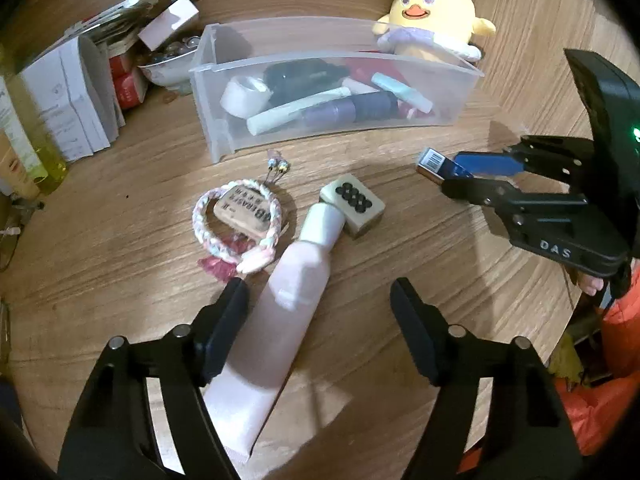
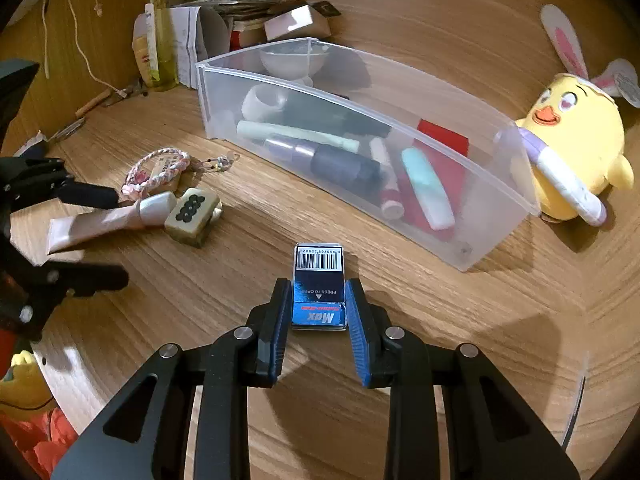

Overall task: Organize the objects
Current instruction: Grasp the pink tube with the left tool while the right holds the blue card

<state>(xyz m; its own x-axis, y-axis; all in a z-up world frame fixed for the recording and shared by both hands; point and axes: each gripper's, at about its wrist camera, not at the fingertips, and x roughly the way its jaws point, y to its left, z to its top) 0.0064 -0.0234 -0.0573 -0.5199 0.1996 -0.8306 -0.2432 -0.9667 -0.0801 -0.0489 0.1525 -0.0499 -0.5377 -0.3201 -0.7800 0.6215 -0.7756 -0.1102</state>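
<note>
- The clear plastic bin (image 2: 516, 196) is taken as the landmark: it is seen lying on the wooden table (image 2: 480, 320), with tubes, a dark cylinder, a white roll and a red item inside.
- The small blue box (image 2: 319, 286), marked with a barcode and the word "Max", is gripped by the right gripper (image 2: 318, 312); the blue pads (image 2: 356, 312) are pressed against its two sides.
- The box is held just in front of the bin's long wall, apart from it; whether it rests on the table or is lifted cannot be told.
- In the left wrist view the same box (image 1: 432, 164) is seen clamped in the right gripper (image 1: 452, 176), off the bin's right front corner.
- The left gripper (image 1: 320, 308) is held wide open, and nothing is grasped.
- The pink tube (image 1: 280, 320) is straddled by those open jaws; its left side is close to the left finger (image 1: 224, 320), though contact cannot be confirmed.
- The tube's white cap is pointed toward the bin and is set against the mahjong tile (image 1: 354, 204).
- The braided bracelet (image 1: 236, 220) is found in front of the bin, left of the tile, draped around an eraser (image 1: 242, 214).
- A yellow chick plush (image 1: 432, 16) is seated behind the bin's right end.
- Boxes and a bowl (image 1: 168, 68) are piled beyond the bin's left end.
</note>
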